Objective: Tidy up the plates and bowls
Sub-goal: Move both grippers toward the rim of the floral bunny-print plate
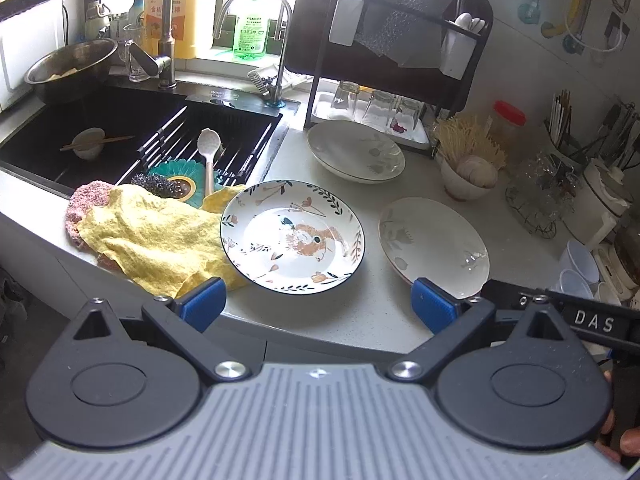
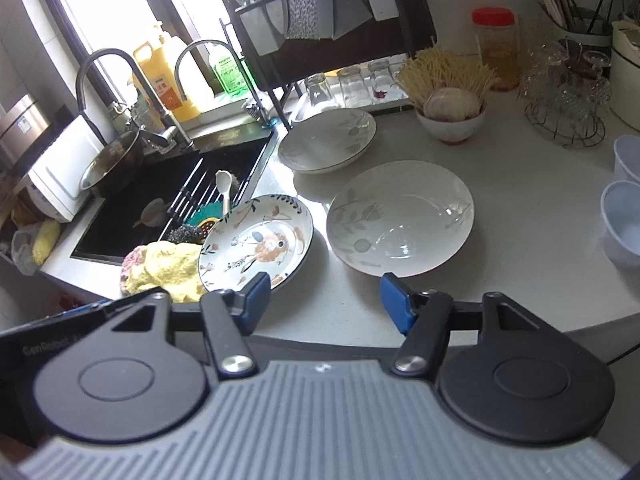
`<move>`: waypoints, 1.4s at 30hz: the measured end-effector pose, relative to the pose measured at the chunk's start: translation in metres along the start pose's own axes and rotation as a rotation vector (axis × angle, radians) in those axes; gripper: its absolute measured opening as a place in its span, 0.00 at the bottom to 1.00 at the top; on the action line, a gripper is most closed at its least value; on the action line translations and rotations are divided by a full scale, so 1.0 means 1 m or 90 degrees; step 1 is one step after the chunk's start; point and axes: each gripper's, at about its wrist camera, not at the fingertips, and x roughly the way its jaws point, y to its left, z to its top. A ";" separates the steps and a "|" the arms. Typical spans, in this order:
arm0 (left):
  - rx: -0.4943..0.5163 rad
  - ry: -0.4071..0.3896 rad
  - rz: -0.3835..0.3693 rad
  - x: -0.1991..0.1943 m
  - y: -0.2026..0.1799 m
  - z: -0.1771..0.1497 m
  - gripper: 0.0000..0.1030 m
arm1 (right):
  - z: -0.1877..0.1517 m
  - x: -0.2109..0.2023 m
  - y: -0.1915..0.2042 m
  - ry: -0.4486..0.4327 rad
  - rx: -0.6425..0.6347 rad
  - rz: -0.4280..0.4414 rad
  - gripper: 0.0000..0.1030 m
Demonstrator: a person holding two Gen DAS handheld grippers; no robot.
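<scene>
Three plates lie on the white counter (image 1: 340, 320). A patterned plate with a dark rim (image 1: 292, 236) (image 2: 256, 242) rests partly on a yellow cloth (image 1: 160, 240). To its right is a white plate with grey leaf prints (image 1: 434, 246) (image 2: 400, 216); a similar one (image 1: 356, 151) (image 2: 328, 140) lies farther back by the dish rack. My left gripper (image 1: 318, 306) hangs open just short of the patterned plate, nothing between its blue pads. My right gripper (image 2: 324, 300) is open too, above the counter edge between the patterned and the near white plate, holding nothing.
A black sink (image 1: 132, 128) at left holds a small bowl with chopsticks (image 1: 88, 143), a spoon and a scrubber. A dish rack with upturned glasses (image 1: 376, 108), a bowl of mushrooms (image 1: 468, 172), a jar and plastic cups (image 2: 624, 216) crowd the back and right.
</scene>
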 end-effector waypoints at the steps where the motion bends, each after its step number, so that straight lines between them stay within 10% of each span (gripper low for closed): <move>1: 0.005 0.005 -0.001 0.006 0.003 0.003 0.97 | -0.001 0.007 0.004 0.009 0.000 0.006 0.62; 21: -0.001 0.115 -0.053 0.111 0.068 0.037 0.96 | 0.004 0.111 0.019 0.095 0.091 -0.002 0.48; 37: -0.033 0.156 -0.046 0.179 0.104 0.057 0.82 | 0.017 0.171 0.022 0.133 0.131 -0.030 0.48; 42: -0.044 0.157 -0.028 0.195 0.115 0.064 0.66 | 0.017 0.179 0.018 0.124 0.155 -0.031 0.33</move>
